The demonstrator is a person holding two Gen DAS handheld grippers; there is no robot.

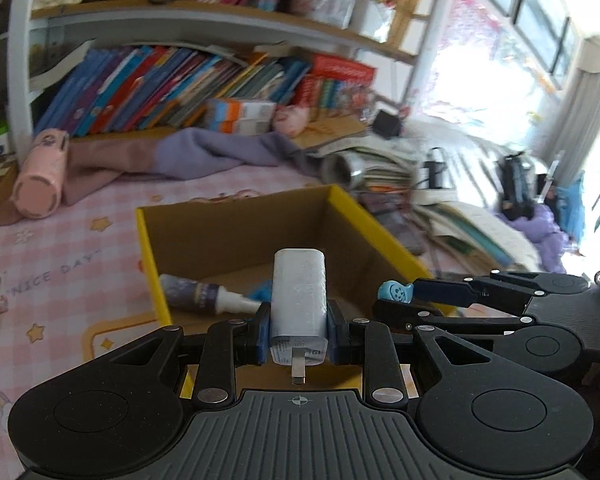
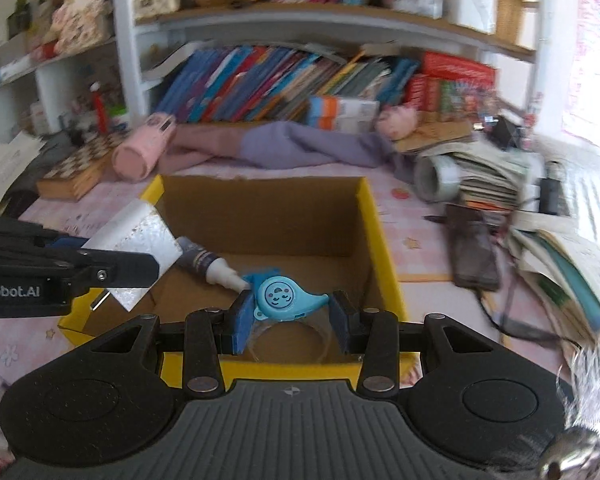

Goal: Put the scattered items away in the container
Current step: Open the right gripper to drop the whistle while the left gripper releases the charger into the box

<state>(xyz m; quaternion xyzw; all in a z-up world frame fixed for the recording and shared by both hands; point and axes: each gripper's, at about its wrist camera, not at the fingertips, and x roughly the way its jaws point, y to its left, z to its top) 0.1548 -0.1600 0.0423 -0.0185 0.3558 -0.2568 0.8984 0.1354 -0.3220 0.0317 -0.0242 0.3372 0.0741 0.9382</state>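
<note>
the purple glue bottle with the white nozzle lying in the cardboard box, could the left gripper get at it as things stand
Probably not yet. The left gripper is shut on the white plug-in charger, so its fingers are full. The purple glue bottle lies uncovered in the yellow-rimmed cardboard box, close below.

A: How does the left gripper [image 1: 299, 334] stand?
B: Level, fingers forward, clamped on a white charger [image 1: 299, 300].
A: And the right gripper [image 2: 292, 320]?
B: Beside it, jaws closed on a blue whistle [image 2: 285, 298].
</note>
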